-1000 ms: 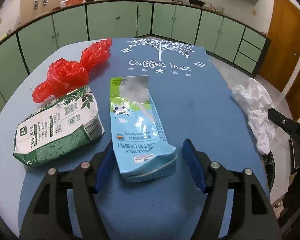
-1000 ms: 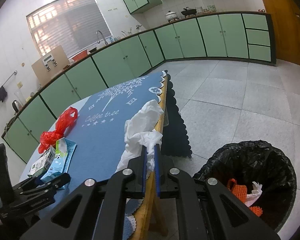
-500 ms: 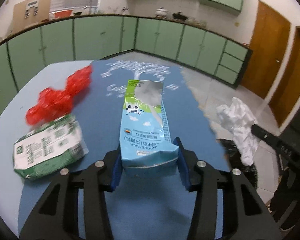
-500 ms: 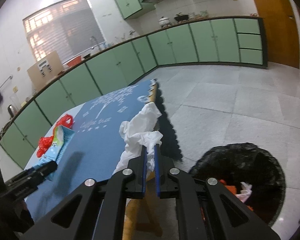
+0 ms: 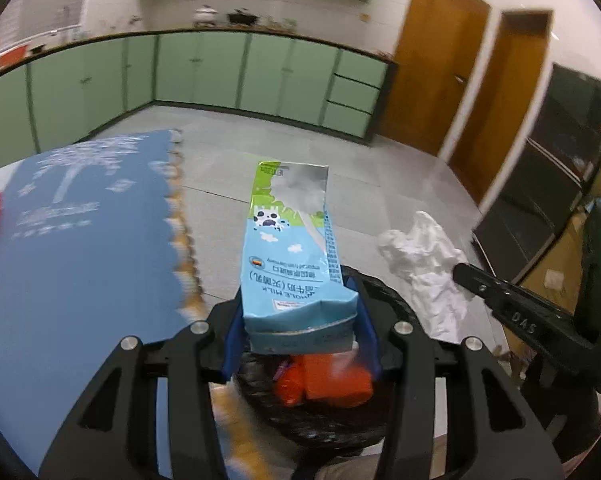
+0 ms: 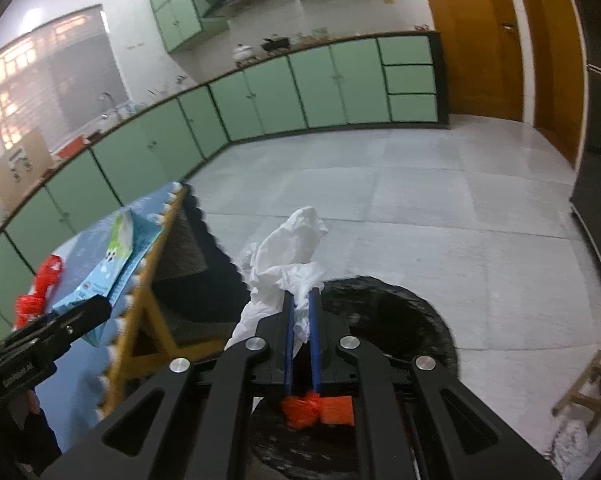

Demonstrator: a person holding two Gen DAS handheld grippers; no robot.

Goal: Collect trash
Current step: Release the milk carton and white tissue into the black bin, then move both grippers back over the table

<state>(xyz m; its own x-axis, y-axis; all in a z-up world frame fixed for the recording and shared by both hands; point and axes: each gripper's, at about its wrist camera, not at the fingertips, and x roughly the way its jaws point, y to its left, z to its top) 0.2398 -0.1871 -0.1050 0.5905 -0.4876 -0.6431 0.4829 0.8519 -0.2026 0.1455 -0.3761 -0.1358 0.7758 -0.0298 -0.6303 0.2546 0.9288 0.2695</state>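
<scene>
I count two claws, one milk carton, one white tissue wad, one black-lined bin and one red plastic bag. My left claw (image 5: 298, 330) is clamped on the base of the flattened milk carton (image 5: 290, 252), its blue pads pressing both sides; the carton juts forward, clear of the desk (image 5: 76, 248), above the bin (image 5: 332, 412). My right claw (image 6: 300, 320) is closed tight on the white tissue wad (image 6: 288, 256), which bunches out past the fingertips, also off the desk and over the bin's near rim. Orange scraps lie inside the bin. The red plastic bag (image 6: 36, 292) sits on the desk's blue cloth, well apart from both claws.
</scene>
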